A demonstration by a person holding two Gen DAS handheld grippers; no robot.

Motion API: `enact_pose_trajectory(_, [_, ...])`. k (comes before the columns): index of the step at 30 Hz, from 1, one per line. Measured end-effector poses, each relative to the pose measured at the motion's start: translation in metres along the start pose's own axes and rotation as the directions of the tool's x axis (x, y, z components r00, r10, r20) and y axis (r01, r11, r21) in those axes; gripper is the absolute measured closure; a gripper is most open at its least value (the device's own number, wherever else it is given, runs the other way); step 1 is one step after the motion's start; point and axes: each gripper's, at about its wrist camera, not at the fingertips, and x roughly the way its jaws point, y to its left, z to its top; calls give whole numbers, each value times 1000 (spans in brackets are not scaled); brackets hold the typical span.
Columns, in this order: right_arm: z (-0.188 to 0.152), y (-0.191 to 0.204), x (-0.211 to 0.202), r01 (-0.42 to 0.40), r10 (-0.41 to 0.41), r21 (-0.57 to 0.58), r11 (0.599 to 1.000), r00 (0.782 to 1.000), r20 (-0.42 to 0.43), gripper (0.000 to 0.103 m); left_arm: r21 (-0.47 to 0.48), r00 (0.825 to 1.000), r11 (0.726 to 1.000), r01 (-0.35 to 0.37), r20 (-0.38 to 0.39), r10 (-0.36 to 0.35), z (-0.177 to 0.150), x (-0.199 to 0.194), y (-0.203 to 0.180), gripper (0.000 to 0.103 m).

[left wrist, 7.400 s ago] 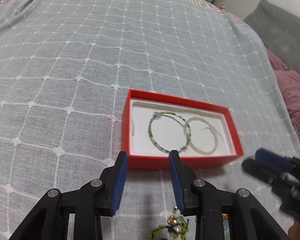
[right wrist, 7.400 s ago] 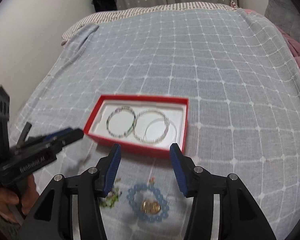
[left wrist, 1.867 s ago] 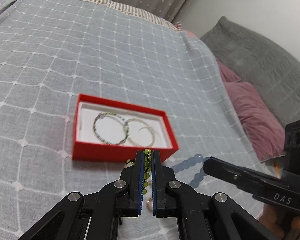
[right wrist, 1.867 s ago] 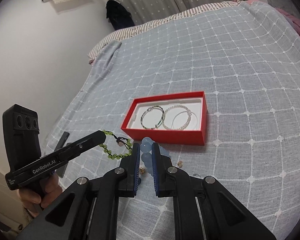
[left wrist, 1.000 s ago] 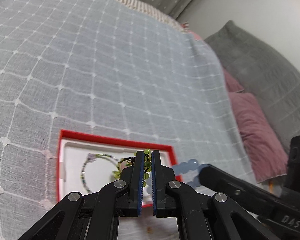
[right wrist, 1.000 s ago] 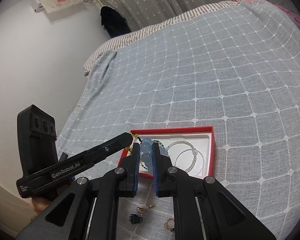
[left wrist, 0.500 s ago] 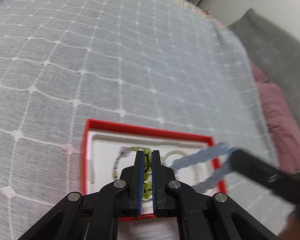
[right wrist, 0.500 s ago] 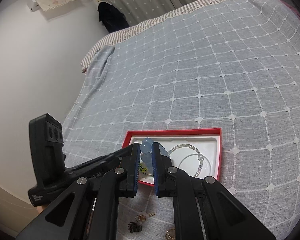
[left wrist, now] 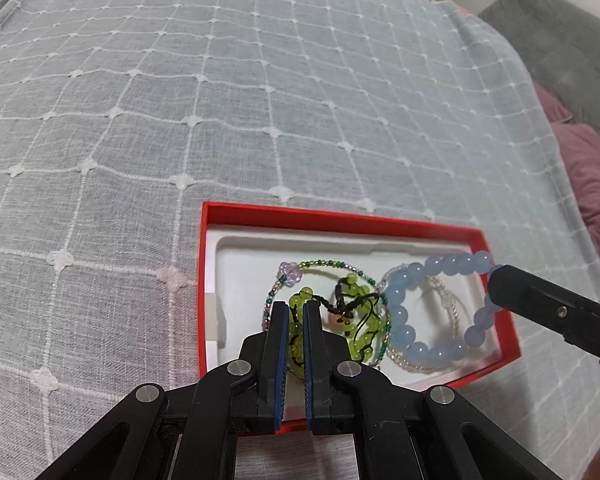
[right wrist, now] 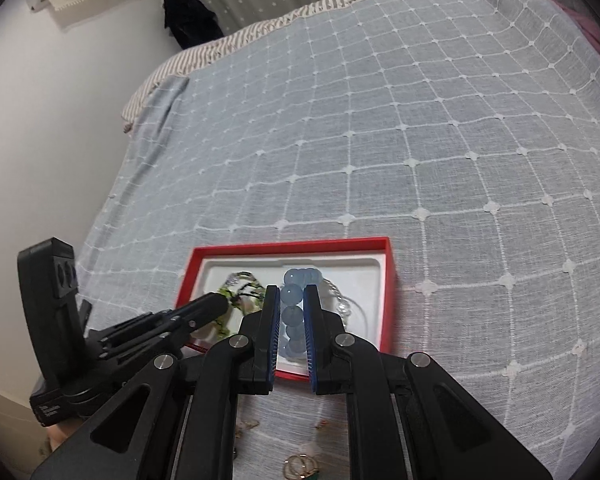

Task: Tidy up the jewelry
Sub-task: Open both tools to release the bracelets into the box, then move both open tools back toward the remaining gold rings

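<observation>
While both bracelets hung over the red box [left wrist: 496, 316], the left claw [left wrist: 296, 316] was clamped on the green bead bracelet [left wrist: 360, 320] and the right claw [right wrist: 292, 312] pinched the blue bead bracelet [left wrist: 404, 320]. Both looked light, limp on their cords, with smooth round beads likely to slip; a pinch across 1 bead or the cord seemed safest. 2 thin beaded bangles [left wrist: 324, 268] already lay in the white tray beneath, so tangling was likely. Loose rings [right wrist: 300, 466] sat on the checked bedspread [left wrist: 220, 100] near the box, with pillows [left wrist: 588, 184] beyond.
</observation>
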Motion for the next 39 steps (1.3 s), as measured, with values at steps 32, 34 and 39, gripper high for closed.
enact_pose_trajectory(32, [-18, 4, -31, 54, -54, -22, 998, 999, 10, 89, 1, 994, 1000, -20, 111, 20, -8, -52, -1, 65])
enact_pose_trajectory(34, [-26, 9, -38, 72, -72, -38, 997, 997, 16, 89, 23, 992, 999, -41, 117, 38, -14, -57, -5, 65])
enact_pose_trajectory(39, [-38, 21, -50, 59, -58, -76, 995, 998, 17, 89, 76, 990, 993, -88, 117, 79, -24, -66, -16, 64])
